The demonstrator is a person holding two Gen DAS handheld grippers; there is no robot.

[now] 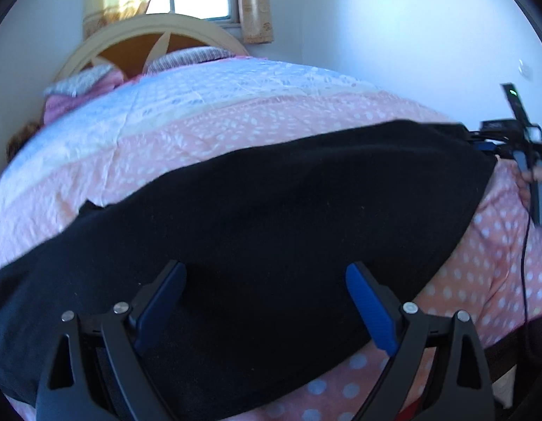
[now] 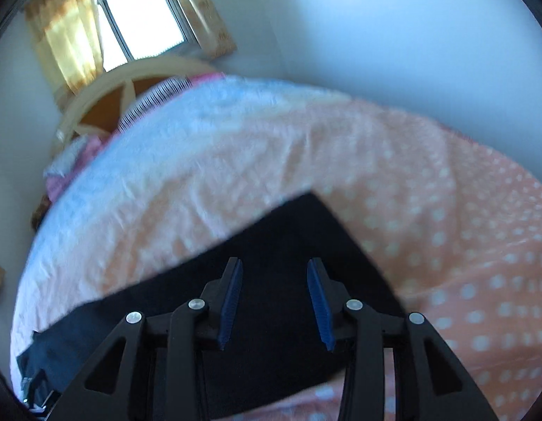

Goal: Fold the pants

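Black pants [image 1: 271, 210] lie spread flat across a pink dotted bedspread [image 1: 236, 119]. My left gripper [image 1: 265, 270] is open wide, its blue pads [image 1: 372, 308] just above the near part of the pants, holding nothing. The right gripper shows at the far right of the left wrist view [image 1: 481, 140], at the pants' right end. In the right wrist view, my right gripper [image 2: 275, 266] is open over the pants' corner [image 2: 299, 245], with blue pads [image 2: 320, 305] apart and nothing between them.
The bedspread [image 2: 376, 161] turns pale blue toward the headboard [image 1: 158, 35]. Pillows [image 1: 187, 58] lie at the head of the bed. A window with yellow curtains [image 2: 71, 35] is behind. A white wall [image 1: 376, 35] runs along the right.
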